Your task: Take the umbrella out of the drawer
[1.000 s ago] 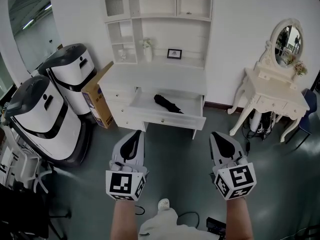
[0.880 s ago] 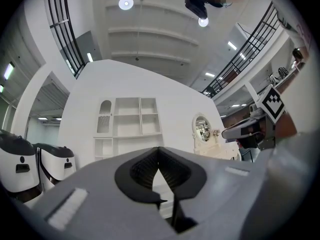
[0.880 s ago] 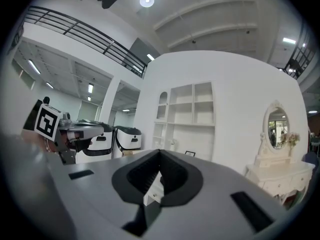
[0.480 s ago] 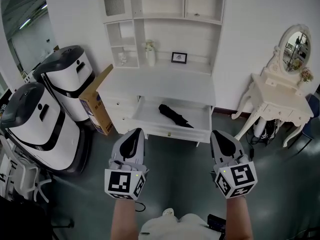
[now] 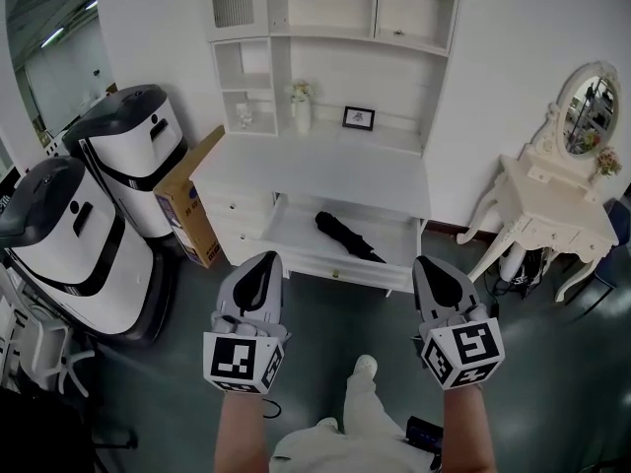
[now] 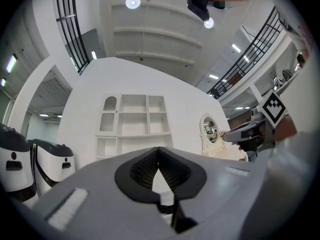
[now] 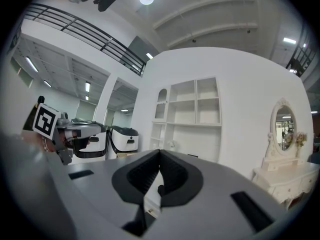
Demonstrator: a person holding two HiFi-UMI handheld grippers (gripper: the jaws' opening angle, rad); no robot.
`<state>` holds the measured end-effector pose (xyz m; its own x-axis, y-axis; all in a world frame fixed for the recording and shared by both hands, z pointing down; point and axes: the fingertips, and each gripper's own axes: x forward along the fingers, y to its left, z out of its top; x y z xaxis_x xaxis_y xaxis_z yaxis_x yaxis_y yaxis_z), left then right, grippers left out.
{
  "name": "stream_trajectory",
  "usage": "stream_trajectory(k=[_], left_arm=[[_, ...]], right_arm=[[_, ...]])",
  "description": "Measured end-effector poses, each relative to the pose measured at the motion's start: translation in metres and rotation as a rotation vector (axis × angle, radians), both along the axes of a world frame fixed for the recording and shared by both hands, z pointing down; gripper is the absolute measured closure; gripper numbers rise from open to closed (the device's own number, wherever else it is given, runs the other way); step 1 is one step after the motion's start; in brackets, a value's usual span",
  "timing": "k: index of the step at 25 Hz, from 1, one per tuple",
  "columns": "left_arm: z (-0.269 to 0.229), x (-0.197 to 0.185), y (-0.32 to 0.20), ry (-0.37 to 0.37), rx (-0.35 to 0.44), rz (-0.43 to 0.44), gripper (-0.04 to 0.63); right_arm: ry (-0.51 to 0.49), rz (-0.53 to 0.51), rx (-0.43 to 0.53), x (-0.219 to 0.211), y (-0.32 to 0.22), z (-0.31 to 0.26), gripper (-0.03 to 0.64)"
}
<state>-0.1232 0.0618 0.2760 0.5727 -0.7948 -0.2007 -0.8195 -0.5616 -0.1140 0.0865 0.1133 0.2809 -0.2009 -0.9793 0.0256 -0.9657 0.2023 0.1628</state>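
Left gripper (image 5: 262, 262) and right gripper (image 5: 433, 264) both clenched, empty: nothing to grasp yet. Drawer (image 5: 296, 227) open ahead, exposing umbrella (image 5: 347, 236) between them, well apart. Likely approach.

I face a white wall (image 5: 493, 67) with a white desk (image 5: 325, 170) against it, open shelves (image 5: 335, 28) rising above. To my right stands a curvy white dressing table (image 5: 537, 200) with an oval mirror (image 5: 584, 116); to my left, two white-and-black machines (image 5: 69, 244) and a cardboard box (image 5: 192, 205). The floor (image 5: 335, 308) is dark grey.
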Motion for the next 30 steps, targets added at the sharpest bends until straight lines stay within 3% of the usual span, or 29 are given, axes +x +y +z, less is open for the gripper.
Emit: stream_trajectory(k=[13,30], left_arm=[[0.007,0.024,-0.069,-0.041,-0.003,-0.026,0.584],[0.01,0.072,-0.245,-0.068,-0.026,-0.115,0.584]], right_arm=[[-0.003,-0.053,0.034,0.018,-0.081,0.006,0.609],[-0.053,-0.116,-0.005,0.073,-0.28,0.018,0.609]])
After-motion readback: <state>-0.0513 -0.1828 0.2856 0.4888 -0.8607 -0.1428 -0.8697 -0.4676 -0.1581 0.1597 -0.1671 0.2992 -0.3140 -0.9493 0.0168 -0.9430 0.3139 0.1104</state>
